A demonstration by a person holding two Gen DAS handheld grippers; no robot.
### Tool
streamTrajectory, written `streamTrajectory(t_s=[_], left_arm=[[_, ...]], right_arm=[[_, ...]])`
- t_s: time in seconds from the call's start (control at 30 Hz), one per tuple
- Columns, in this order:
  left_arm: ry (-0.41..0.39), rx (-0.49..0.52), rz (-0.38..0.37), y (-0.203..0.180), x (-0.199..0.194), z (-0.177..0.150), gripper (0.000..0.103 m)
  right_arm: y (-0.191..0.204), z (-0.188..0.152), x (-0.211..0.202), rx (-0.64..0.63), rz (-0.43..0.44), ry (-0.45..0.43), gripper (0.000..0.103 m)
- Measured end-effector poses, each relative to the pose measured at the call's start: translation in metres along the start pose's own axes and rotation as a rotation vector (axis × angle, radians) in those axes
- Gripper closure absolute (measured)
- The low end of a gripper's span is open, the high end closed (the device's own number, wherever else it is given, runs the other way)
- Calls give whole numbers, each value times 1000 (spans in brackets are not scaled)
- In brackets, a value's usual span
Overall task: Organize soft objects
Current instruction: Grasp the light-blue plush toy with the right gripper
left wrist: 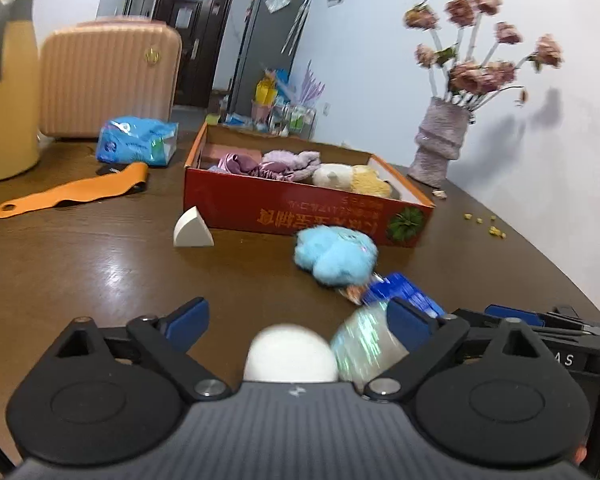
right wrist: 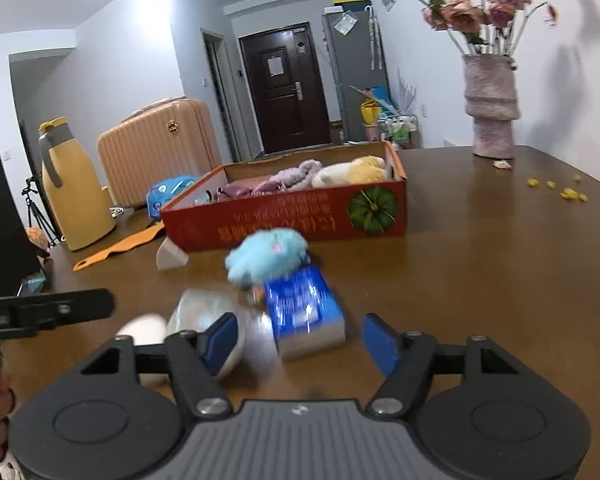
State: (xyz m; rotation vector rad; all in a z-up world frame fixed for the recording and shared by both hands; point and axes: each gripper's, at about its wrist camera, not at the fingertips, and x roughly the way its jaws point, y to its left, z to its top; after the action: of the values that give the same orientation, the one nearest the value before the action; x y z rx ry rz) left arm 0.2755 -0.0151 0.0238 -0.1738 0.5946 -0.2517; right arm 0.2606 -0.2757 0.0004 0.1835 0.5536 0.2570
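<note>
A red cardboard box (left wrist: 300,208) (right wrist: 292,216) on the brown table holds purple cloth (left wrist: 272,162) and a cream plush (left wrist: 352,178). A fluffy light-blue plush (left wrist: 334,256) (right wrist: 266,256) lies in front of the box. A blue tissue pack (right wrist: 304,308) (left wrist: 404,290) lies just before it. My left gripper (left wrist: 300,320) is open, with a white round soft object (left wrist: 290,354) and a shiny wrapped pack (left wrist: 366,346) between its fingers. My right gripper (right wrist: 300,340) is open around the near end of the blue tissue pack. The wrapped pack (right wrist: 204,310) sits by its left finger.
A white wedge sponge (left wrist: 192,228) (right wrist: 172,256), an orange strap (left wrist: 72,194), a blue bag (left wrist: 138,140), a yellow jug (left wrist: 6,92) and a pink suitcase (left wrist: 108,76) stand to the left. A flower vase (left wrist: 440,144) (right wrist: 490,108) and yellow crumbs (left wrist: 484,224) are at the right.
</note>
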Motion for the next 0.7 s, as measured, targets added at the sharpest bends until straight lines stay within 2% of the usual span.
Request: streamTrajectory(t_s=[0.1, 0.27, 0.37, 0.47, 0.53, 0.6, 0.7], left_arm=[[52, -41, -46, 10, 34, 22, 26], [182, -128, -131, 26, 96, 46, 34], [246, -170, -184, 31, 123, 49, 35], [266, -187, -209, 33, 139, 50, 37], [270, -198, -215, 36, 147, 50, 47], [279, -211, -233, 40, 154, 49, 63], [269, -212, -254, 39, 155, 49, 67]], right_arm=[[-5, 22, 32, 16, 24, 11, 44], [-14, 53, 94, 52, 79, 57, 52], [-19, 62, 125, 77, 124, 98, 55], [-26, 64, 151, 131, 199, 140, 60], [-31, 63, 162, 171, 246, 157, 60], [-35, 63, 170, 206, 286, 160, 66], [-37, 61, 174, 227, 322, 168, 69]])
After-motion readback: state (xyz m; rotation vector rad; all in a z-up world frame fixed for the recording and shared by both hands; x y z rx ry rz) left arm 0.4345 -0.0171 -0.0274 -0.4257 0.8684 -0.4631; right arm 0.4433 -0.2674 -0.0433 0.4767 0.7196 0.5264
